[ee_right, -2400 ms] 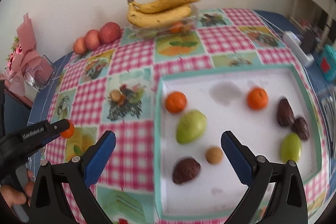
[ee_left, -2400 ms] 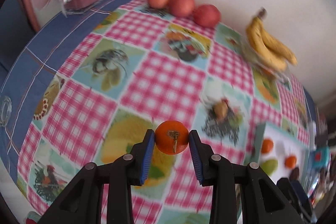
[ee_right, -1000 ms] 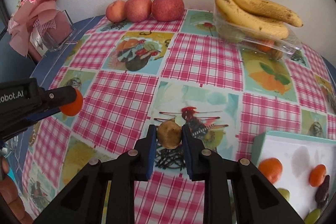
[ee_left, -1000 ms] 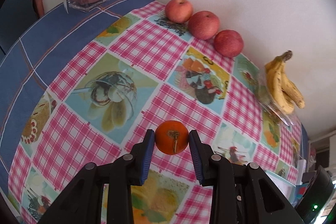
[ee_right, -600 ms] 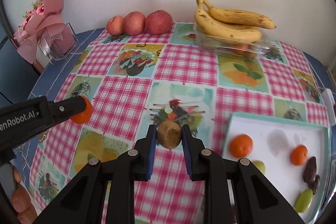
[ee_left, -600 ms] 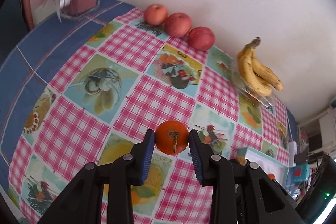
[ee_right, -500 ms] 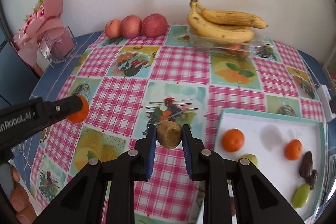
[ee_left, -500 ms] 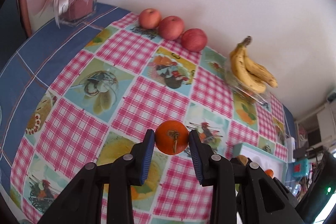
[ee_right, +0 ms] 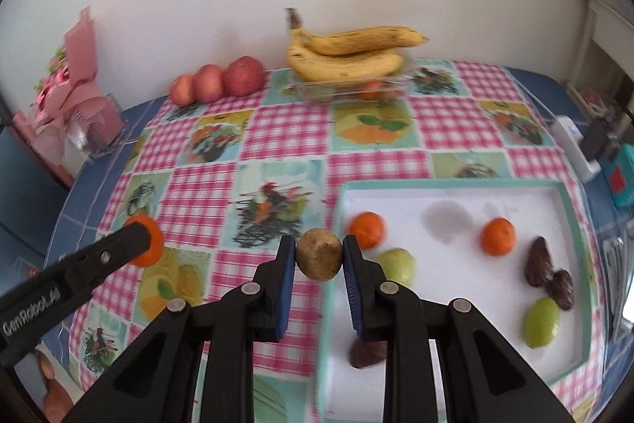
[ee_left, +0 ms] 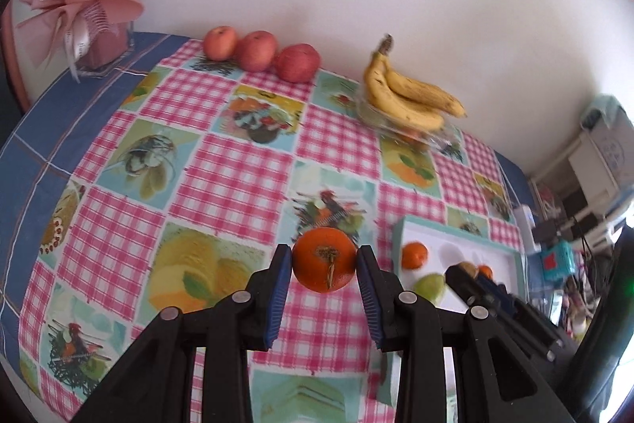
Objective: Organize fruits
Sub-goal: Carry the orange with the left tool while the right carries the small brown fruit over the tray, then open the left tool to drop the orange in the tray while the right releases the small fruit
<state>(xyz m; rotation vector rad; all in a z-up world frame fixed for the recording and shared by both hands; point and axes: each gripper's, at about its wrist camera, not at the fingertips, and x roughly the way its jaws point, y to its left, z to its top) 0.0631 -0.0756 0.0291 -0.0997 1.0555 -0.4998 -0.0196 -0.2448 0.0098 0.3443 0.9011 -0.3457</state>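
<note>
the left gripper (ee_left: 324, 266) clamps an orange (ee_left: 324, 259) above the checked tablecloth (ee_left: 222, 165), just left of the white tray (ee_right: 447, 201). the right gripper (ee_right: 319, 256) pinches a brown kiwi (ee_right: 319, 253) over the tray's left edge. 3 apples (ee_right: 216, 78) and bananas (ee_right: 348, 56) line the table's far edge.

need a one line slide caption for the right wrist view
Right gripper shut on a small brown fruit beside a white tray of fruit; bananas and apples line the wall.

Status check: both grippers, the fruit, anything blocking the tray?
Left gripper shut on orange, above tablecloth. Right gripper shut on small brown fruit at left rim of tray. Nothing blocking; tray centre bare.
</note>
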